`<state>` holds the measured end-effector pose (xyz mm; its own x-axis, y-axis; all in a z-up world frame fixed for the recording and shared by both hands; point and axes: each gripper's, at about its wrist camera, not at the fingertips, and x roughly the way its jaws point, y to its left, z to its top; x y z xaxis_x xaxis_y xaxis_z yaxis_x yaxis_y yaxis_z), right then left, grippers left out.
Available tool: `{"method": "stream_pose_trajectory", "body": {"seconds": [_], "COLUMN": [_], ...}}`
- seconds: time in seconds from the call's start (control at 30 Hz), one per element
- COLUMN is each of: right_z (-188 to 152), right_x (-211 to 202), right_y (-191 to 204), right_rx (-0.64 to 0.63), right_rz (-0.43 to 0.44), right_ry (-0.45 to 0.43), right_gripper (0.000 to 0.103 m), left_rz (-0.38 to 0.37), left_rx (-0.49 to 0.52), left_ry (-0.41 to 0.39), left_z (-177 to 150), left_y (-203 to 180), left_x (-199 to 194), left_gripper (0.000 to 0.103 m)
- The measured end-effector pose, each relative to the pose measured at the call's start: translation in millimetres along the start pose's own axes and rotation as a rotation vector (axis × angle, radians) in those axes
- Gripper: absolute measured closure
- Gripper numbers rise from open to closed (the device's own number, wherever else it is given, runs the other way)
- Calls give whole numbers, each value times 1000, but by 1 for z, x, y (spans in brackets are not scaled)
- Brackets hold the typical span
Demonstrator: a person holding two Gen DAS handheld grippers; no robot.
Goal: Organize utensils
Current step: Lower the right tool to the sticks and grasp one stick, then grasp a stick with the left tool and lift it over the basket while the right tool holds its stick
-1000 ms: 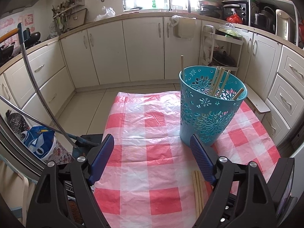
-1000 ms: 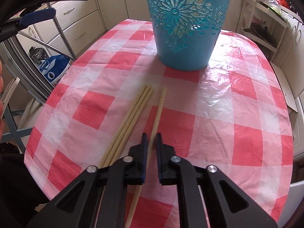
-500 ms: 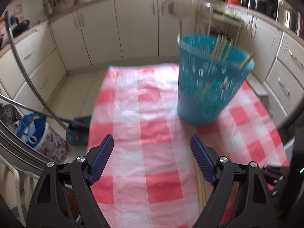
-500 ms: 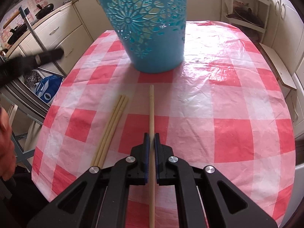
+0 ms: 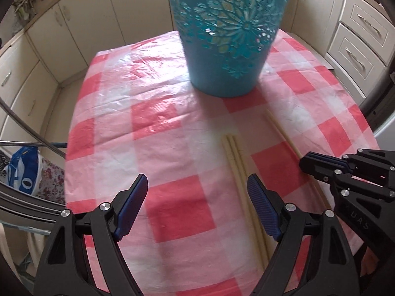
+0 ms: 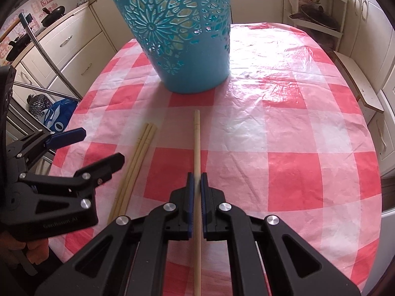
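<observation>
A teal cut-out basket (image 5: 227, 37) (image 6: 182, 44) stands upright at the far side of the checked table. My right gripper (image 6: 196, 177) (image 5: 306, 162) is shut on a single wooden chopstick (image 6: 196, 143) (image 5: 281, 133), which points toward the basket; whether it still rests on the cloth I cannot tell. Three more chopsticks (image 5: 237, 162) (image 6: 140, 157) lie side by side on the cloth to its left. My left gripper (image 5: 197, 182) (image 6: 98, 145) hangs open low over the table, its right finger just beside that bundle, with nothing between the pads.
The red-and-white plastic cloth (image 5: 172, 128) covers an oval table whose left edge drops off near a metal chair frame (image 6: 49, 56) and a blue bag (image 5: 22, 170) on the floor. Cream kitchen cabinets (image 5: 358, 37) ring the room.
My left gripper has dropped and tipped down toward the table, arriving beside the three chopsticks. The right gripper has shut on the single chopstick and swung it apart from the other three.
</observation>
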<state>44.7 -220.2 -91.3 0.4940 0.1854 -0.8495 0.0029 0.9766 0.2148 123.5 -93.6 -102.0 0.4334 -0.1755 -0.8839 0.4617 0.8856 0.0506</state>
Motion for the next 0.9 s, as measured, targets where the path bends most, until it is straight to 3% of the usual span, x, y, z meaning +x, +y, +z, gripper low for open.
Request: {"method": "stream_pose_trajectory", "body": {"seconds": [0.1, 0.3, 0.6, 0.63, 0.67, 0.83, 0.9], "right_z": [0, 0, 1, 1, 1, 3, 4], "right_x": [1, 0, 2, 2, 2, 3, 5], "right_y": [-2, -3, 0, 1, 3, 3, 6], "right_rx": [3, 0, -19, -26, -35, -47, -68], "right_rz": [-3, -3, -15, -21, -27, -36, -49], "right_ry": [4, 5, 10, 9, 7, 8, 5], "right_gripper": [97, 97, 97, 97, 97, 96, 93], "left_rz": [29, -13, -8, -4, 2, 1, -8], "left_rx": [22, -33, -38, -34, -30, -23, -15], "left_ry": [17, 25, 30, 30, 38, 42, 35], "left_z": [-4, -4, -8, -8, -7, -9, -8], "left_y": [-7, 2, 6, 5, 5, 4, 2], "left_x": [6, 6, 6, 5, 6, 7, 7], "left_gripper": [24, 24, 29, 31, 41, 42, 54]}}
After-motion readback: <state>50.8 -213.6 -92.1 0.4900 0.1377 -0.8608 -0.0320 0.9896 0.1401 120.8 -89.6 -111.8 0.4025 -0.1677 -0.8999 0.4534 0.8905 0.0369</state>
